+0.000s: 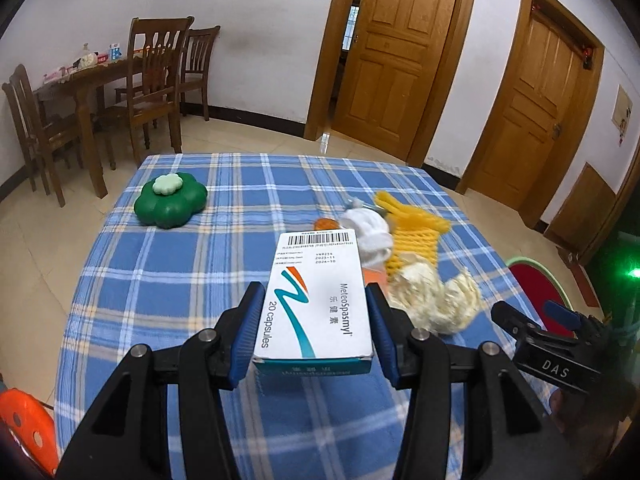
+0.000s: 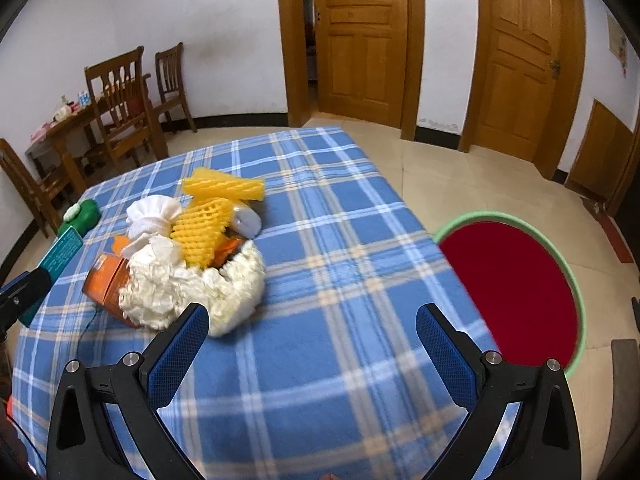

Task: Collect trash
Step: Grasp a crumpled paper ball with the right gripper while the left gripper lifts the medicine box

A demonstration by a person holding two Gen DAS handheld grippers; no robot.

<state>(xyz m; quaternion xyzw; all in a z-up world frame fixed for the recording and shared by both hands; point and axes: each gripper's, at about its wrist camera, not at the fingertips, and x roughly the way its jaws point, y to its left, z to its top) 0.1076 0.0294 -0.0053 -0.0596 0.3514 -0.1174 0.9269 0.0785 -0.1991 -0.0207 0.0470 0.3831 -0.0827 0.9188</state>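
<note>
Clamped between the blue pads of the left gripper [image 1: 316,320]: one white-and-teal medicine box [image 1: 320,300], printed "MeteoSpasmyl" and "20 capsules", barcode at its far end, dates reading 2023-11 and 2026-10. Held just above the blue plaid tablecloth [image 1: 180,272], at 6 o'clock in the left wrist view. Heaped at 2 o'clock from the box: a trash pile of two yellow foam nets [image 2: 208,228], one knotted white bag [image 2: 154,214], crumpled cream paper [image 2: 188,292] and one orange carton [image 2: 106,284], its print too blurred to read. Alone at 10 o'clock: one green flower-shaped container [image 1: 170,202]. Spread wide apart and holding nothing, the right gripper [image 2: 312,344], marked "DAS" on its body in the left wrist view. Off the table's edge at 3 o'clock in the right wrist view: one red basin with green rim [image 2: 508,276] on the tiled floor. Two wooden doors [image 2: 362,36] behind.
</note>
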